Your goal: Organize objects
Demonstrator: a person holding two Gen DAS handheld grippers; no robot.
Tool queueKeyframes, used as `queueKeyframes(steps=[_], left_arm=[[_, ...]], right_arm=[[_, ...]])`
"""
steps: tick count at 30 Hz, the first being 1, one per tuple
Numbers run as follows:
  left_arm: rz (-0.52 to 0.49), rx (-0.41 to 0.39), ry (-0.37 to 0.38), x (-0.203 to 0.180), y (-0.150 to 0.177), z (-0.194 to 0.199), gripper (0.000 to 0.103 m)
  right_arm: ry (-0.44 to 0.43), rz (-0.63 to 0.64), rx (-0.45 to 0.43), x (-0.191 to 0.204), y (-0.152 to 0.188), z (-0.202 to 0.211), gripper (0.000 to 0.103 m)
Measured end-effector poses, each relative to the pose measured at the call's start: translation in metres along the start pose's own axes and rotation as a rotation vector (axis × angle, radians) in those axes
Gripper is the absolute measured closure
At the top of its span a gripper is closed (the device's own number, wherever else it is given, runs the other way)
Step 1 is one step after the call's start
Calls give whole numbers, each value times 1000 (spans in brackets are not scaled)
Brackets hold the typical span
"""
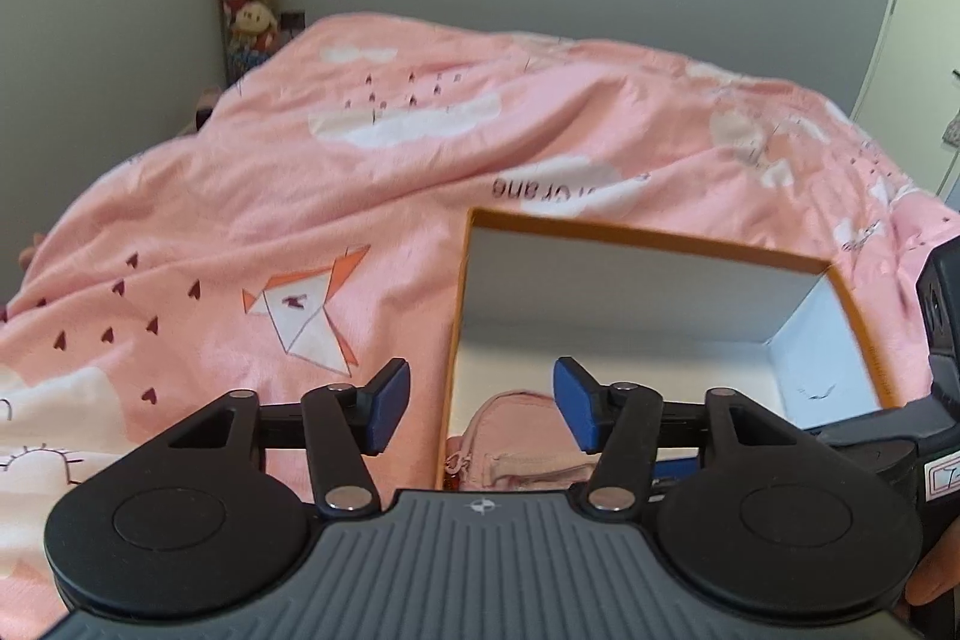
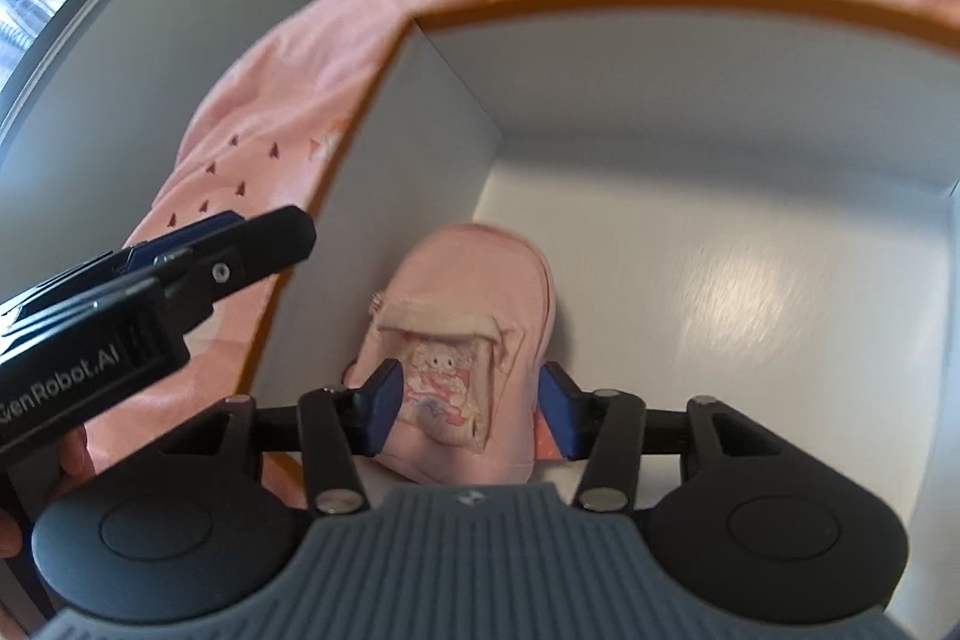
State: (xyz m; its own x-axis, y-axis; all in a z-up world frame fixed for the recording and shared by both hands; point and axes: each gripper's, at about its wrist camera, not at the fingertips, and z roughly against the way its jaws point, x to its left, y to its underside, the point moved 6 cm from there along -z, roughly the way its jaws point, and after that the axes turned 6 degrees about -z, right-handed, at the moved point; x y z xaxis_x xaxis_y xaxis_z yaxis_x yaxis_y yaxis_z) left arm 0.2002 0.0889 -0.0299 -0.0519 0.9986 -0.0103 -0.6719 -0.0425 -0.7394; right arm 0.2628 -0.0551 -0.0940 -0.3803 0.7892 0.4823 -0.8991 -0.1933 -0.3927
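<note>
I see one open box (image 2: 750,112), white inside with an orange rim, sitting on the pink bedspread (image 1: 300,196). It holds one thing: a small pink backpack (image 2: 474,292) lying on the box floor against the left wall, its front pocket with a cartoon print facing up. My right gripper (image 2: 465,412) is inside the box, jaws spread, one blue pad on each side of the backpack's lower end; I can't tell whether the pads touch the fabric. My left gripper (image 1: 480,409) hangs spread and empty over the box's near left edge, the backpack's top just below it.
</note>
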Motion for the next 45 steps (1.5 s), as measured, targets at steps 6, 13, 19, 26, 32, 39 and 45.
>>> queueKeyframes(steps=[6,13,19,26,32,39,45], left_arm=[[-66,-65,26,-17,0,29,35],[-74,-37,102,-18,18,61,35],[-40,113,172,-22,60,66,35],[-15,255,88,-6,106,34,29],[-33,303,42,-6,121,7,14],[-79,379,7,-14,132,-14,10],[-57,404,38,-18,132,-24,6]], right_arm=[[20,93,-135,17,9,42,40],[46,142,-248,16,43,100,40],[18,95,-181,12,84,108,50],[-10,57,-1,9,119,68,64],[65,103,103,5,131,32,64],[89,115,110,-4,127,25,60],[101,116,129,-11,125,15,57]])
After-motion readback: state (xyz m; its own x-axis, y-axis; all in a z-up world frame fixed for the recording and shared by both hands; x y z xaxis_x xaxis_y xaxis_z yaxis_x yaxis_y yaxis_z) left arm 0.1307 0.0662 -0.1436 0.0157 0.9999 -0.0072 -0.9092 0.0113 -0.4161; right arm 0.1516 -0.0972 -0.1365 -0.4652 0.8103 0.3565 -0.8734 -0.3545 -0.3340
